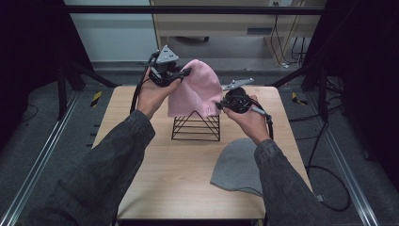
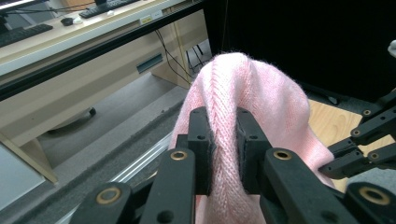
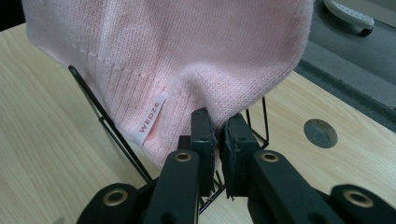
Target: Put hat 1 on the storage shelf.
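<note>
pink knit beanie (image 1: 195,92) | upright, crown up | over black wire stand (image 1: 196,127)

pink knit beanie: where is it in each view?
High view: pink knit beanie top centre, draped over the black wire stand.
Left gripper view: centre, a fold pinched in the left tongs.
Right gripper view: upper half, hem pinched in the right tongs.
Shared landmark: light wooden table.

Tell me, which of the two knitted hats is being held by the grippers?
The pink hat, draped over the black wire stand. The left gripper and right gripper each pinch its fabric. The grey hat lies flat and untouched on the table.
</note>
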Demonstrator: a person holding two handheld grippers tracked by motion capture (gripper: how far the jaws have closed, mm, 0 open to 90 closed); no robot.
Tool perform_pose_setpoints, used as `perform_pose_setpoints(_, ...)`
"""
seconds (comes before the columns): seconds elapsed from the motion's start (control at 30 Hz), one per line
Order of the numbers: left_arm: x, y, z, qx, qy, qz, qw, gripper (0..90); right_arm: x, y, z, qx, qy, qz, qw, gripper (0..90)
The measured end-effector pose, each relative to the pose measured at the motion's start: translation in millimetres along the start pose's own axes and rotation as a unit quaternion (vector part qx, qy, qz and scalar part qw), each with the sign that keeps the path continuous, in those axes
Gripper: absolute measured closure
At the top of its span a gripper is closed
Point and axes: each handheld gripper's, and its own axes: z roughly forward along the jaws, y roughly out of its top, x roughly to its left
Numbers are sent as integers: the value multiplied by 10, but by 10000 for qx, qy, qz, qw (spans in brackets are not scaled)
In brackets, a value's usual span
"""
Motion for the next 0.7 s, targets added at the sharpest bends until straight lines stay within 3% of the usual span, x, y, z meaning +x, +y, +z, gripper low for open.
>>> perform_pose_setpoints(0.5, -84, -217, 13, 16, -114, -88, 9999, 774, 6, -188, 88, 202, -34, 54, 9998, 828)
perform_pose_setpoints(0.7, -115, -293, 36, 4, -164, -142, 9998, 773, -12, -259, 123, 270, -109, 181, 9994, 763)
